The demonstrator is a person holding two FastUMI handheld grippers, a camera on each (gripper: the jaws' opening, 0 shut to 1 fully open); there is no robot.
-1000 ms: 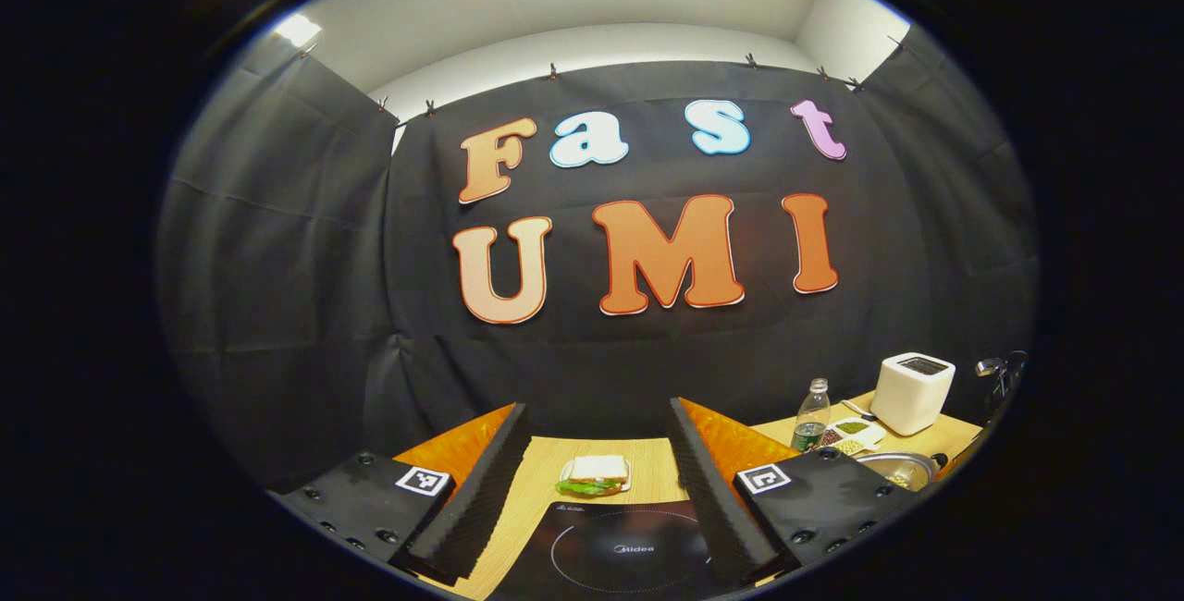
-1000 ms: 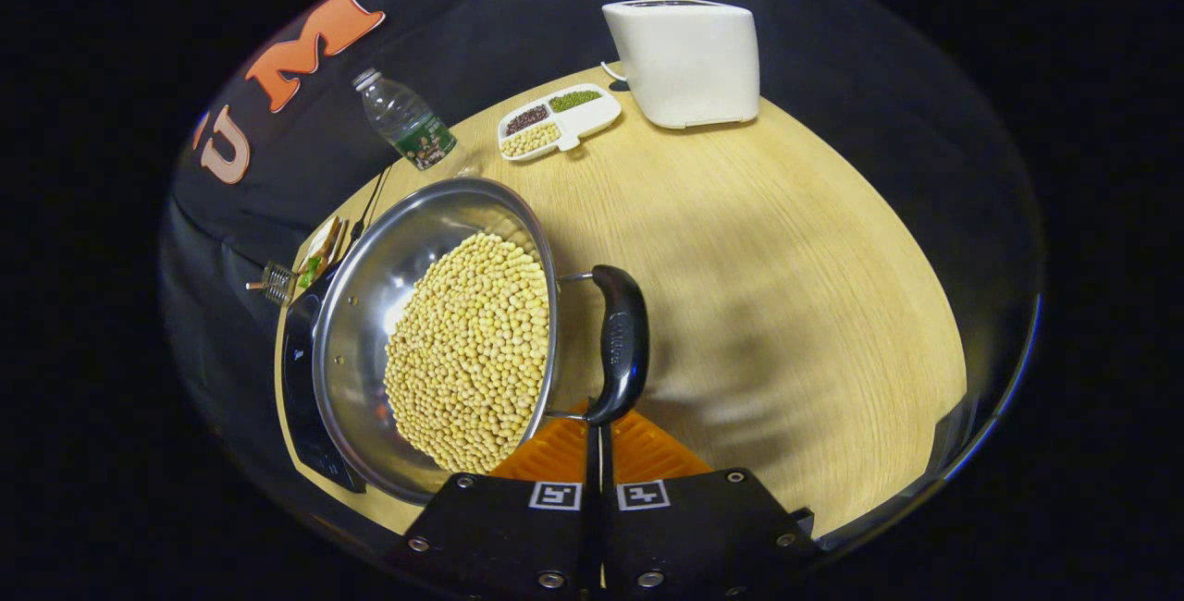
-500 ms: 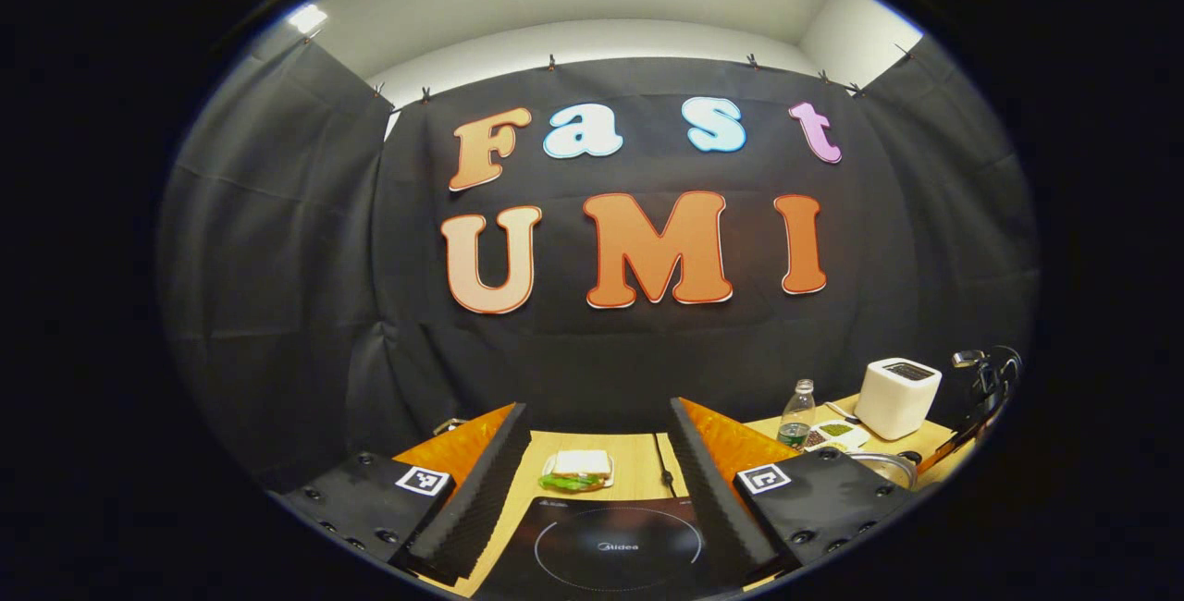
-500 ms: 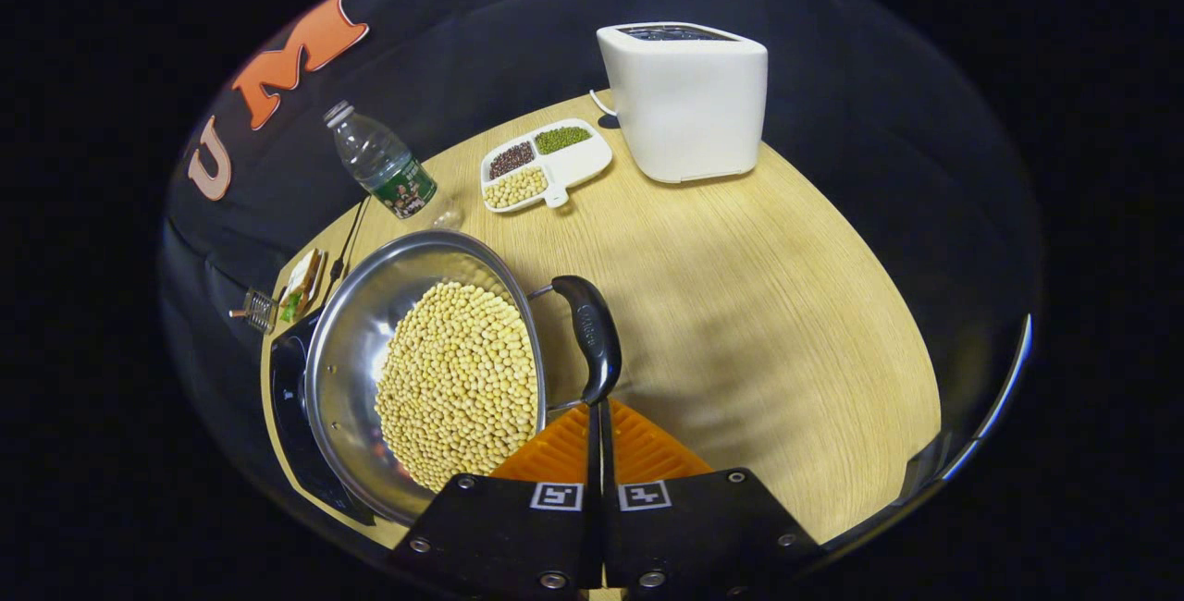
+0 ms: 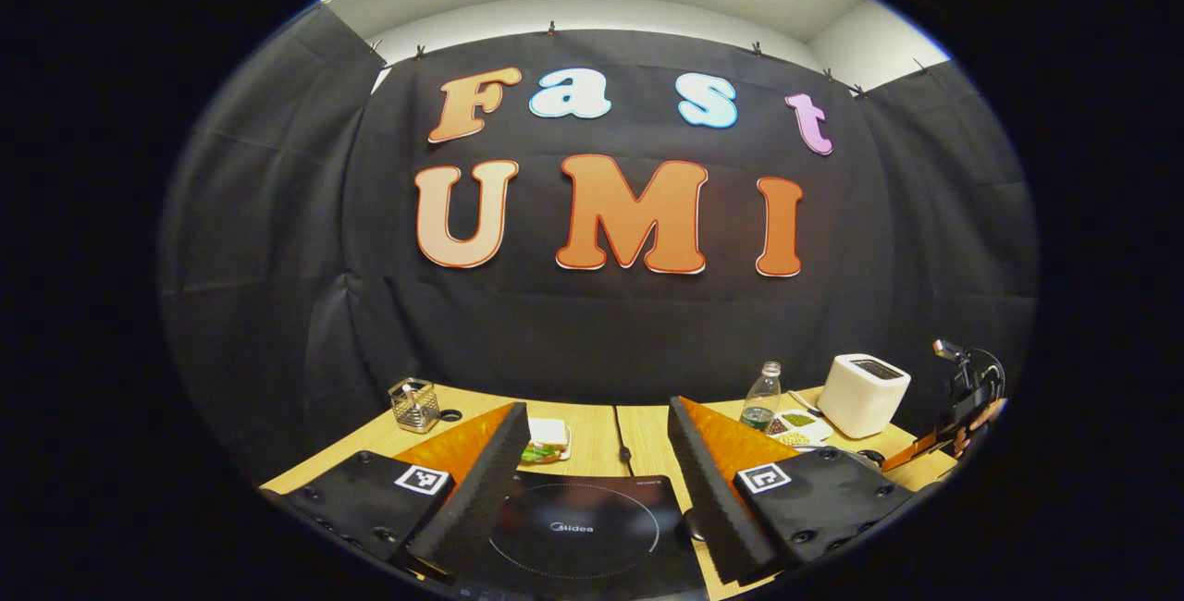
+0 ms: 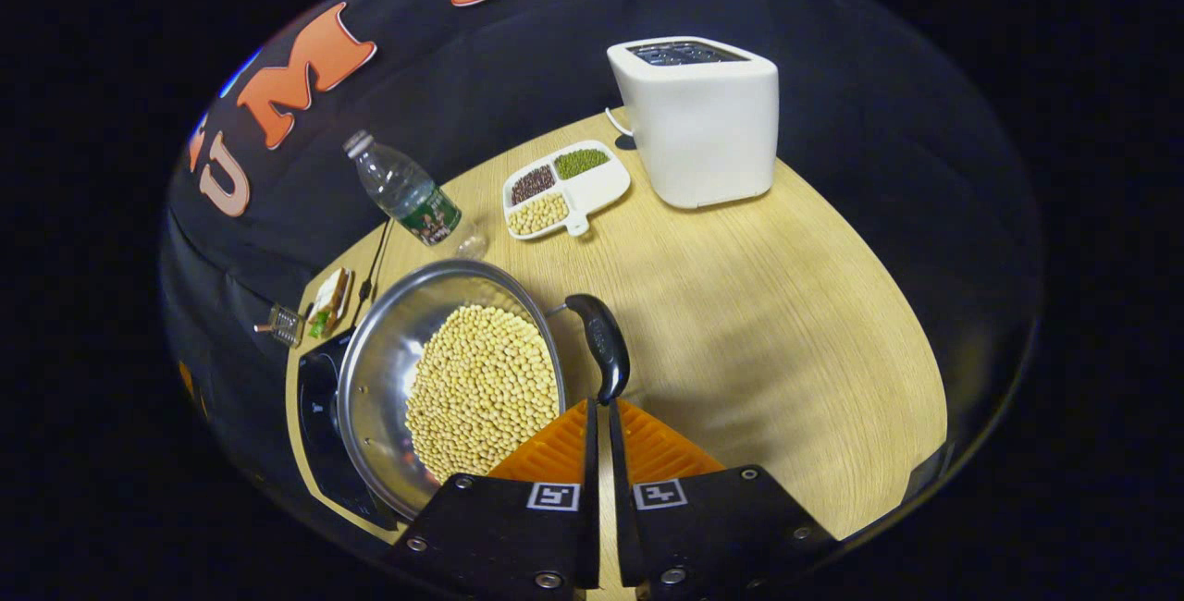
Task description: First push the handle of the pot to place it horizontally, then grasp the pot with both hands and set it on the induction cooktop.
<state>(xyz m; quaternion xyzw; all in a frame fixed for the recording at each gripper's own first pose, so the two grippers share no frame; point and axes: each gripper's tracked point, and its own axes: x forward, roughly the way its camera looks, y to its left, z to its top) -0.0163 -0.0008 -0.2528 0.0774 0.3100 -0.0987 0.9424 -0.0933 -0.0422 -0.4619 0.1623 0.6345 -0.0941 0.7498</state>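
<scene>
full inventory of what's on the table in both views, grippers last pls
pot: 1, steel, full of pale yellow beans, by the cooktop, black handle toward the right gripper
induction cooktop: 1, black, table's near edge
sandwich: 1, white bread with green filling, behind the cooktop
wire basket: 1, metal, far left of the table
water bottle: 1, clear, green label, near the wall
divided dish: 1, white, dark, green and yellow beans, beside the toaster
toaster: 1, white, far right
table: 1, light wood
left gripper: open, over the cooktop
right gripper: fingers nearly together at the handle's end
</scene>
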